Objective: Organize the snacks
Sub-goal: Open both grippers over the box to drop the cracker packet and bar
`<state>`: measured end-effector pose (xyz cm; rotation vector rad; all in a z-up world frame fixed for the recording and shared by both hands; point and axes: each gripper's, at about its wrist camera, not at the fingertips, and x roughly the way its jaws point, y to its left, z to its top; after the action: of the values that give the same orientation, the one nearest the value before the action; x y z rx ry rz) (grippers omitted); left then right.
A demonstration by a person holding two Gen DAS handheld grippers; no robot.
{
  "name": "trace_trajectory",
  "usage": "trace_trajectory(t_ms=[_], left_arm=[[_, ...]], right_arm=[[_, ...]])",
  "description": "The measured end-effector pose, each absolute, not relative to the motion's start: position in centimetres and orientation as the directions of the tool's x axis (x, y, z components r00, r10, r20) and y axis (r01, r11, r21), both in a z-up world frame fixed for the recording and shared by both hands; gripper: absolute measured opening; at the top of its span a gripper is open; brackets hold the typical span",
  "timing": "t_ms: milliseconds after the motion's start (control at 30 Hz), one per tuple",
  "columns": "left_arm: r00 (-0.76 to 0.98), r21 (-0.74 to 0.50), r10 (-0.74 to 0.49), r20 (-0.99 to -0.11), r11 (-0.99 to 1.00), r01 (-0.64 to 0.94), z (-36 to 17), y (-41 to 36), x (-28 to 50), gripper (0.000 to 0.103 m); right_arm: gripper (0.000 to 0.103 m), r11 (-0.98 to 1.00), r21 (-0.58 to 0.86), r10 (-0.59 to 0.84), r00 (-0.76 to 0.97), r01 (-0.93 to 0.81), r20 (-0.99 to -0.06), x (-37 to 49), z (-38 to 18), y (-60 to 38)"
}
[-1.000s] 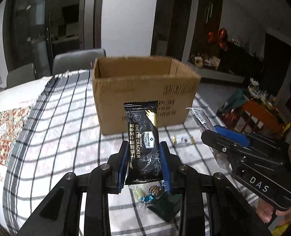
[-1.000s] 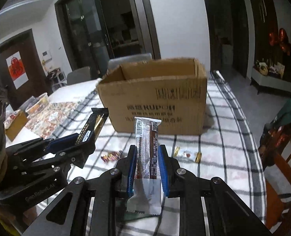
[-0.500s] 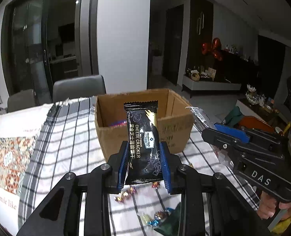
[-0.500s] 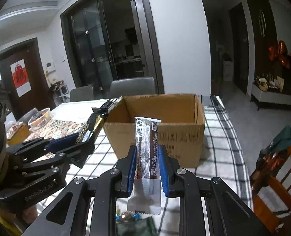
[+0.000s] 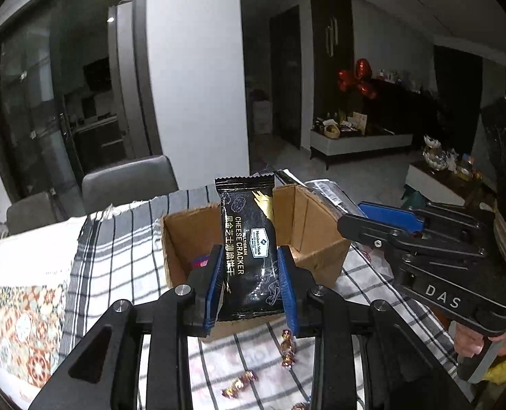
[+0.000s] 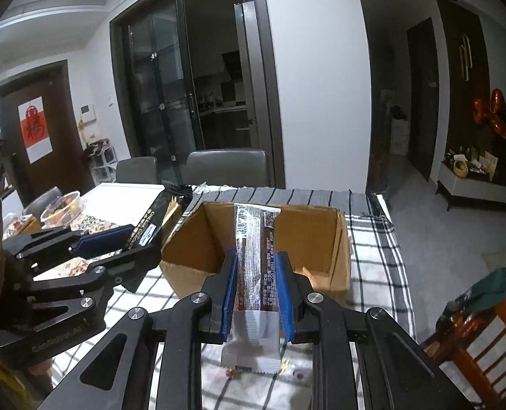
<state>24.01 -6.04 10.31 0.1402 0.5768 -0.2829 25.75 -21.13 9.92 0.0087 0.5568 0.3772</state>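
Desk [image 5: 116, 259]: covered w/ black-and-white checked cloth; patterned mat at its left edge.

Open-topped brown cardboard box [image 5: 316, 256] [image 6: 307, 235]: stands on the cloth toward the desk's far edge, flaps open, interior visible. Something pink/red lies on its floor at the left wall; item not identifiable.

Left tool [image 5: 251, 287]: closed on a black foil cheese-cracker packet [image 5: 249, 246], blue pads pressing both long edges. Packet upright, long axis running away from the tool; its top end overlaps the box opening in the left wrist view. In the right wrist view the same tool [image 6: 116, 246] sits just beside the box's left wall, packet tip near the rim, not clearly over it.

Right tool [image 6: 255, 294]: closed on a narrow brown-and-clear wrapped snack bar [image 6: 256, 259], gripped approx. mid-length, clear tail hanging below the pads. Long axis upright, pointing at the box mouth.

Key relation: box lies ahead of and below both tools. Right tool is lined up w/ the opening's centre; left tool is offset to the left wall. Judgement: right is better placed to drop first; left needs a shift inward before release.

Small wrapped candies [image 5: 287, 348]: loose on the cloth at the desk's near edge, in front of the box, apart from both tools. Not yet sorted.
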Motion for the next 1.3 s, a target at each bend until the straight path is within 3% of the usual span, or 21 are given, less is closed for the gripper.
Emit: trace_trajectory(t_ms=[500,600,633,667,1300], left_arm=[[0.759,0.038,-0.224,-0.611,0.95,0.311,8.7,-6.2,31.4,0.031],[0.756,0.04,-0.216,-0.618,0.952,0.304,8.2,-6.2,32.3,0.037],[0.762,0.035,-0.205,-0.615,0.957,0.287,8.1,-6.1,32.3,0.047],[0.768,0.033,-0.197,-0.609,0.962,0.273,8.1,-5.9,32.3,0.053],[0.816,0.081,-0.175,-0.551,0.962,0.261,8.2,-4.5,24.3,0.056]], right_arm=[[0.025,0.944,0.076,0.309,0.777,-0.322,-0.548,32.6,9.5,-20.7],[0.038,0.952,0.082,0.29,0.782,-0.295,-0.552,33.7,9.2,-20.8],[0.046,0.955,0.088,0.285,0.784,-0.285,-0.551,33.8,9.2,-21.0],[0.046,0.956,0.09,0.281,0.787,-0.279,-0.55,33.8,9.2,-21.1],[0.046,0.956,0.105,0.287,0.801,-0.274,-0.526,26.4,8.5,-20.4]])
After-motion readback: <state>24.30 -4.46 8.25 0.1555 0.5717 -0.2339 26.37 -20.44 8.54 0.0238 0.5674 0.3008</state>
